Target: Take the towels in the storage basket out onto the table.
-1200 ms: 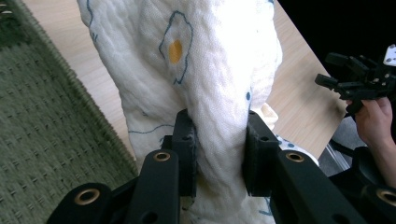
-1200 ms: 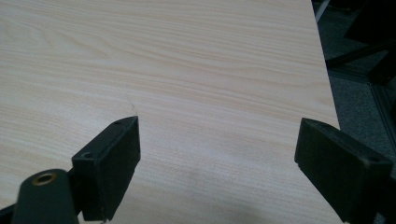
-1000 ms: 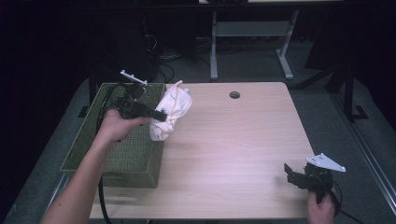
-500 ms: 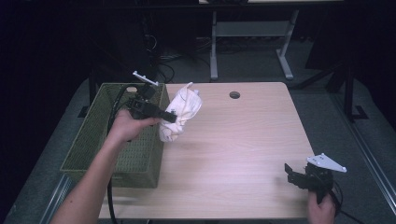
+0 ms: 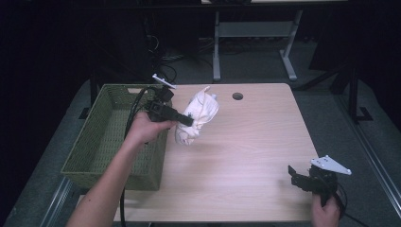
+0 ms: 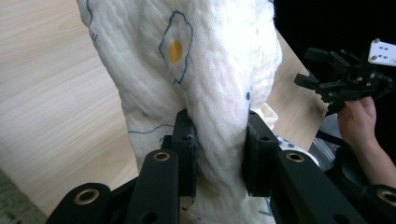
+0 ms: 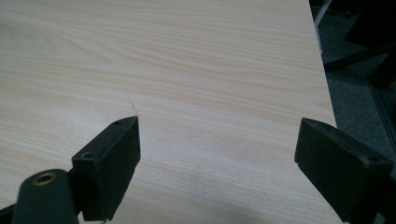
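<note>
Jaws of our right gripper [image 5: 297, 176] stand wide apart over bare table [image 5: 246, 156] at the near right corner. Farther off, our left gripper [image 5: 188, 121] is clamped on a bunched white cloth [image 5: 197, 119], held above the table just beside the green basket [image 5: 101, 137].

A green woven basket [image 5: 108, 137] was seen at the left edge of a light wooden table [image 5: 246, 156]. A round cable hole [image 5: 237, 96] was set near the table's far edge. Beyond the table, grey metal legs of a stand [image 5: 255, 33] were placed on dark floor, with cables [image 5: 165, 52] lying nearby.
</note>
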The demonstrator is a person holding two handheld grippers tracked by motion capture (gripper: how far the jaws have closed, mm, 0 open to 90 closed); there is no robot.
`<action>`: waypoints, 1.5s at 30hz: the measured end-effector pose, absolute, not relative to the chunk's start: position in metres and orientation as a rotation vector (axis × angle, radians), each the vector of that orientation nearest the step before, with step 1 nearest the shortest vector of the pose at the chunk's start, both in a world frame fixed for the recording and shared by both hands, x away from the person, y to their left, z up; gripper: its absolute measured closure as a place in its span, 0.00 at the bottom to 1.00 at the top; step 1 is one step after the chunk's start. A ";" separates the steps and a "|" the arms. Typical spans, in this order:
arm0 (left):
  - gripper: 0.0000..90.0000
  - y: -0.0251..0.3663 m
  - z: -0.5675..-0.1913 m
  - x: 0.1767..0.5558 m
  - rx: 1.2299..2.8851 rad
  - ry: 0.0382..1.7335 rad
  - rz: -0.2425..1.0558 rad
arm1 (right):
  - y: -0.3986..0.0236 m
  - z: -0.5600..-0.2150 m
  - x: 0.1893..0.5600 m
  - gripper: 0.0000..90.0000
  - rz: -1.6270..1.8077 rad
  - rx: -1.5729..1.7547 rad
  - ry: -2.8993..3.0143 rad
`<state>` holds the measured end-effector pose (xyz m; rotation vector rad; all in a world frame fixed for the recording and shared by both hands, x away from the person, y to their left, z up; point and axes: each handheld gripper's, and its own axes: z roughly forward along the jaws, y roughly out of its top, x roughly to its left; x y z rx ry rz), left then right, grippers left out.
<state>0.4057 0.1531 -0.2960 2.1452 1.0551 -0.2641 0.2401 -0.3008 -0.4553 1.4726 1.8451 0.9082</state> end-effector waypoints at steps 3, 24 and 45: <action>0.77 0.149 -0.298 0.407 2.148 1.052 -0.261 | -0.301 -0.455 0.240 0.15 0.908 1.471 1.845; 0.77 0.107 -0.322 0.413 2.182 1.040 -0.301 | -0.301 -0.454 0.240 0.15 0.912 1.469 1.844; 0.75 0.073 -0.362 0.420 2.170 1.094 -0.359 | -0.301 -0.454 0.240 0.15 0.909 1.462 1.850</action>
